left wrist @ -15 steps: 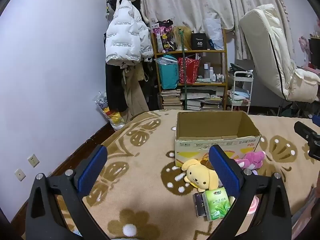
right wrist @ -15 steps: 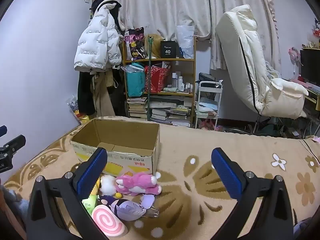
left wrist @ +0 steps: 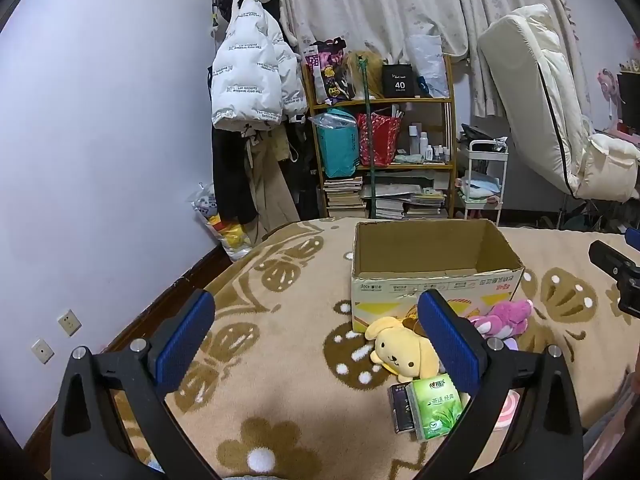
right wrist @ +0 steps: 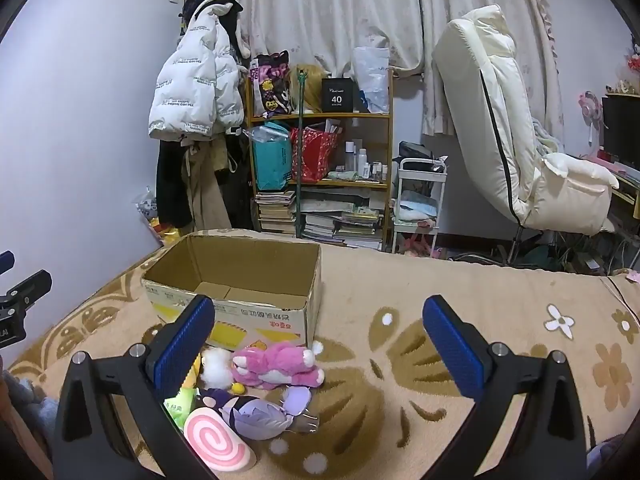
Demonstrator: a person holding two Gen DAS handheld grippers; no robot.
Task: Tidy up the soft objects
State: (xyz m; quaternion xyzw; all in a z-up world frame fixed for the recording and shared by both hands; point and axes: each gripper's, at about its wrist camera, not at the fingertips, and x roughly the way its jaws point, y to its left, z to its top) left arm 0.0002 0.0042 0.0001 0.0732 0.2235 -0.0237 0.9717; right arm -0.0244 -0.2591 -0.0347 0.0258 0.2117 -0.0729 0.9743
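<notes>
Hovering over the blanket point(left wrist: 280, 360), both the left gripper point(left wrist: 316, 340) and right gripper point(right wrist: 320, 344) are spread wide, holding nothing. Toys are piled just in front of the open cardboard box point(right wrist: 240, 280): yellow dog plush point(left wrist: 400, 354), pink plush point(right wrist: 276, 364), purple plush point(right wrist: 256, 416), pink swirl cushion point(right wrist: 218, 440) and a green tissue pack point(left wrist: 436, 408).

A black box point(left wrist: 397, 81) on the top shelf of the bookcase point(left wrist: 450, 100) bears a white "40" with smaller lettering too fine to read. The white puffer jacket point(left wrist: 250, 80) hanging on the wall repeats the line "The only leading fashion art", printed upside down. The cardboard box point(left wrist: 436, 286) on the bed carries "450g" and red Chinese characters, inverted. The green tissue pack point(left wrist: 436, 408) shows Chinese characters, not legible.
</notes>
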